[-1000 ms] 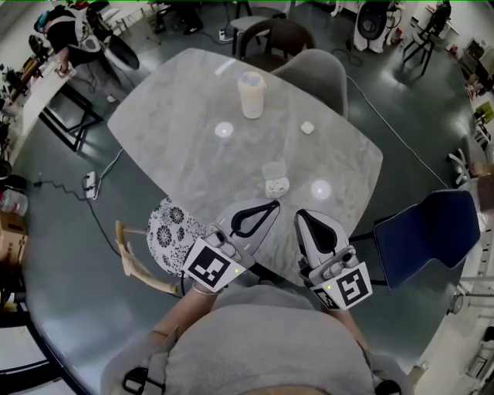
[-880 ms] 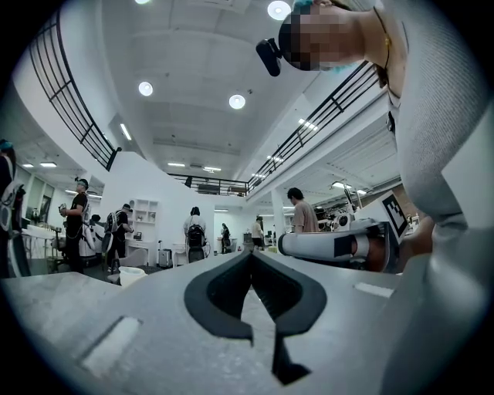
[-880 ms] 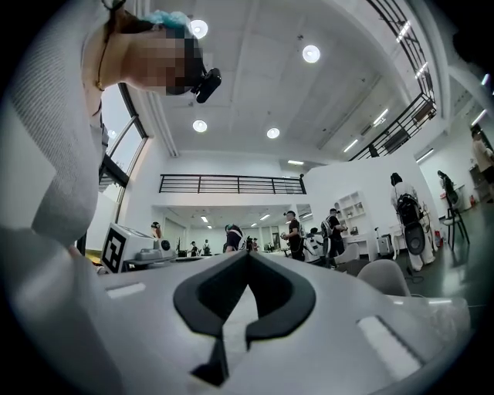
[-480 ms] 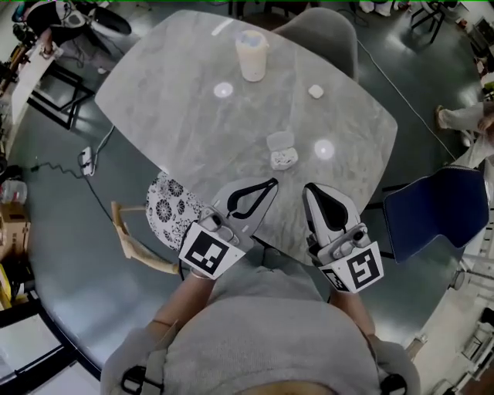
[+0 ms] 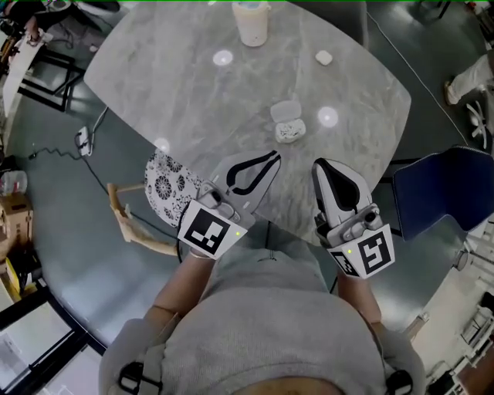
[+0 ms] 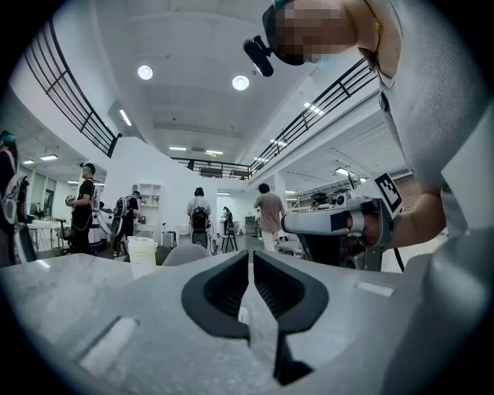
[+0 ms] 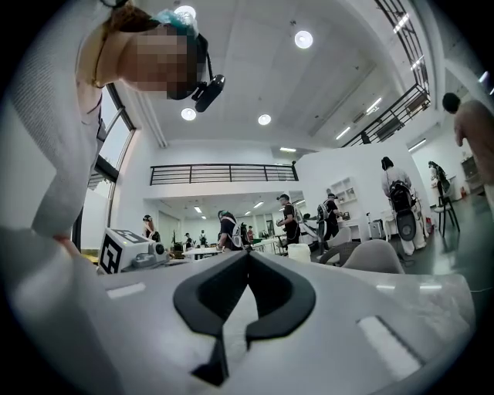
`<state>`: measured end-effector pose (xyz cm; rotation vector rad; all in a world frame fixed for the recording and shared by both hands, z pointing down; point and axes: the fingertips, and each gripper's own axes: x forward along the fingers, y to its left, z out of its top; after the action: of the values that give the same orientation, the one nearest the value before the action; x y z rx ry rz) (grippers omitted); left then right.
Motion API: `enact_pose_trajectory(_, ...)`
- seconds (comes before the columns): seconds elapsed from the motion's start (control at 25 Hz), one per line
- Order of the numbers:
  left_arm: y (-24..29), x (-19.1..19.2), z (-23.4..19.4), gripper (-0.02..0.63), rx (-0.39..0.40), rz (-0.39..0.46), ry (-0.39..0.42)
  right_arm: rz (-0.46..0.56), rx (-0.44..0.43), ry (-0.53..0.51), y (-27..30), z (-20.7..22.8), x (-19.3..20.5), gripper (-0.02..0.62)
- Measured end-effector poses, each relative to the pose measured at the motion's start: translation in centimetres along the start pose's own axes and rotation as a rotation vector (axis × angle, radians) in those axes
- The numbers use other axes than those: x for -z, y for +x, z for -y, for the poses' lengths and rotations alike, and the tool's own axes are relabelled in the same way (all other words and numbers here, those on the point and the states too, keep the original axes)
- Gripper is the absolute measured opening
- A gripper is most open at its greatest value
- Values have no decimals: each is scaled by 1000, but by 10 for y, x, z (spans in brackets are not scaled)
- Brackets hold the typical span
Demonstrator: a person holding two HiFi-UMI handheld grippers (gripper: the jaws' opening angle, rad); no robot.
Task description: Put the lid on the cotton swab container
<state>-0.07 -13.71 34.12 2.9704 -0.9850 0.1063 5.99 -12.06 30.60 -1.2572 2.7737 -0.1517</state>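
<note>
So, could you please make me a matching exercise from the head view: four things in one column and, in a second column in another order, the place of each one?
Things:
1. tall pale cup
2. cotton swab container
3. blue chair
4. patterned seat cushion

Places:
A. off the table, at the right of the view
B. at the table's far edge
C. partly hidden by the table's near-left edge
D. on the table, next to the clear lid

Right pairs: 1-B, 2-D, 3-A, 4-C
</note>
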Motion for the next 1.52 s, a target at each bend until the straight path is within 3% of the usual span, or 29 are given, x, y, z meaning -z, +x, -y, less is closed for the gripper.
enact_pose_trajectory(0.24, -2, 13, -5, 36, -10, -5, 30, 3, -1, -1, -2, -6, 0, 0)
enact_pose_trajectory(0.64, 14, 55, -11, 219, 20, -85, 33, -3, 33, -7, -14, -4, -4, 0)
enact_pose_trajectory(1.52, 48, 119, -30, 316, 35, -193, -50, -17, 74, -6, -15, 17, -7, 0)
